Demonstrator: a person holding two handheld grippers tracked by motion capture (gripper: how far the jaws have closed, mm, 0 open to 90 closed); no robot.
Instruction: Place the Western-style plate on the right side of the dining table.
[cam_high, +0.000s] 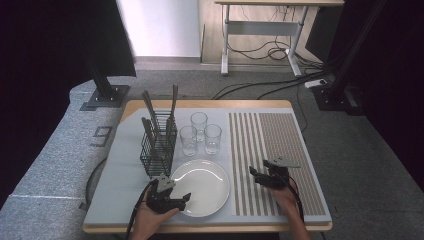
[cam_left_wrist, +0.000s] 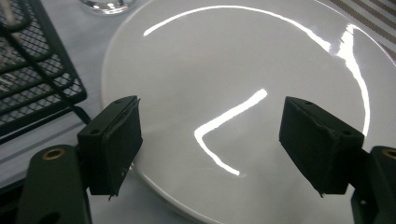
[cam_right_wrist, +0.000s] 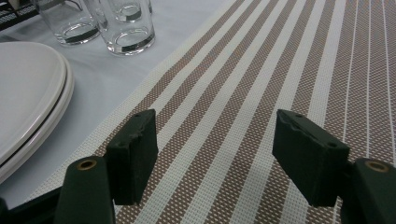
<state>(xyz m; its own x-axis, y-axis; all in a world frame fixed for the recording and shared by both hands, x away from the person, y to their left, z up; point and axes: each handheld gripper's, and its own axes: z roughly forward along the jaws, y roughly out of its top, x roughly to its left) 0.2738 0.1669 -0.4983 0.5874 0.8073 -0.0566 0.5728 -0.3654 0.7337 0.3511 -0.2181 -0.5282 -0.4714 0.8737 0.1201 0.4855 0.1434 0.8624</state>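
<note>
A glossy white plate (cam_high: 201, 186) (cam_left_wrist: 243, 84) lies at the front middle of the table. In the right gripper view the plate (cam_right_wrist: 28, 88) has a second rim showing under it. My left gripper (cam_high: 181, 200) (cam_left_wrist: 215, 140) hovers at the plate's near left rim, open, with nothing between its pads. My right gripper (cam_high: 255, 176) (cam_right_wrist: 215, 156) stands open over the brown and white striped placemat (cam_high: 270, 150) (cam_right_wrist: 261, 84), just right of the plate, and holds nothing.
A black wire cutlery basket (cam_high: 159, 145) (cam_left_wrist: 32, 70) with several dark utensils stands left of the plate. Three clear glasses (cam_high: 200, 132) (cam_right_wrist: 126, 28) stand behind the plate. A pale cloth (cam_high: 120, 190) covers the table. A desk (cam_high: 265, 30) and floor cables lie beyond.
</note>
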